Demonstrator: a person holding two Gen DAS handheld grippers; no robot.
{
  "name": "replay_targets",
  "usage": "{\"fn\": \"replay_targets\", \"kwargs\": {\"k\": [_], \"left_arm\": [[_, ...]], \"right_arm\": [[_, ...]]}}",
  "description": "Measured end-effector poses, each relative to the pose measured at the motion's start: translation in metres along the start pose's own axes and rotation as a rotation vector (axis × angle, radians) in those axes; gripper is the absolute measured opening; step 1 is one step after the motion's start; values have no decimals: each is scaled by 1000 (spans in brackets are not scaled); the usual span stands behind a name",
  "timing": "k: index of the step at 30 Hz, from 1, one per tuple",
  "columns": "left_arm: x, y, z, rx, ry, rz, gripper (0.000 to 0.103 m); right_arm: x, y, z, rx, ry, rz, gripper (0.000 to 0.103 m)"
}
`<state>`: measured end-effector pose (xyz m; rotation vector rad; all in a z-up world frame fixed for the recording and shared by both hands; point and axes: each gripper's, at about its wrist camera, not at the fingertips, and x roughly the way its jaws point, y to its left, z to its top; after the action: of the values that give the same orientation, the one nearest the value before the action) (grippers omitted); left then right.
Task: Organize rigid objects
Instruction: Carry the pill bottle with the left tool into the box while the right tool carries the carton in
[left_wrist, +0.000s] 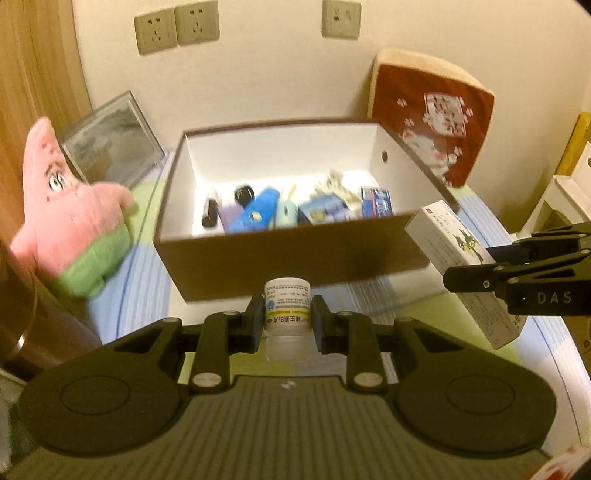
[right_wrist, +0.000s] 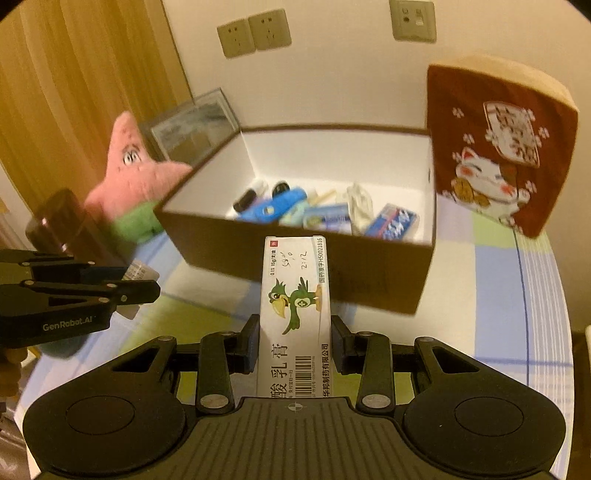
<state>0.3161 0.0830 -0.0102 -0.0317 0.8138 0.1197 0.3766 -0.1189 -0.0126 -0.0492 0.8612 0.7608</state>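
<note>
My left gripper (left_wrist: 288, 317) is shut on a small white pill bottle (left_wrist: 287, 310) and holds it just in front of the brown box (left_wrist: 258, 258). My right gripper (right_wrist: 294, 339) is shut on a white ointment carton with a green parrot (right_wrist: 293, 306), also held before the box's near wall (right_wrist: 314, 269). The box is open, white inside, and holds several small items, among them a blue case (left_wrist: 258, 210) and a blue-white packet (left_wrist: 376, 201). The right gripper with its carton (left_wrist: 461, 254) shows at the right of the left wrist view. The left gripper (right_wrist: 147, 288) shows at the left of the right wrist view.
A pink star plush (left_wrist: 70, 214) stands left of the box, with a glass frame (left_wrist: 110, 144) behind it. A red cat cushion (right_wrist: 495, 147) leans at the right. A dark brown cylinder (right_wrist: 62, 221) stands at the left. The checked cloth (right_wrist: 498, 295) covers the table.
</note>
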Motion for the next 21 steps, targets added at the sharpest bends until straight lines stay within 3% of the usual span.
{"fn": "replay_targets", "kwargs": {"k": [12,21], "left_arm": [[33,9,73,43,-59,-17,25],[87,25,115,53,-21,-3,25]], "right_arm": [[30,-12,76,28,-50,15,38],[78,-25,119,62,-24,3,38]]}}
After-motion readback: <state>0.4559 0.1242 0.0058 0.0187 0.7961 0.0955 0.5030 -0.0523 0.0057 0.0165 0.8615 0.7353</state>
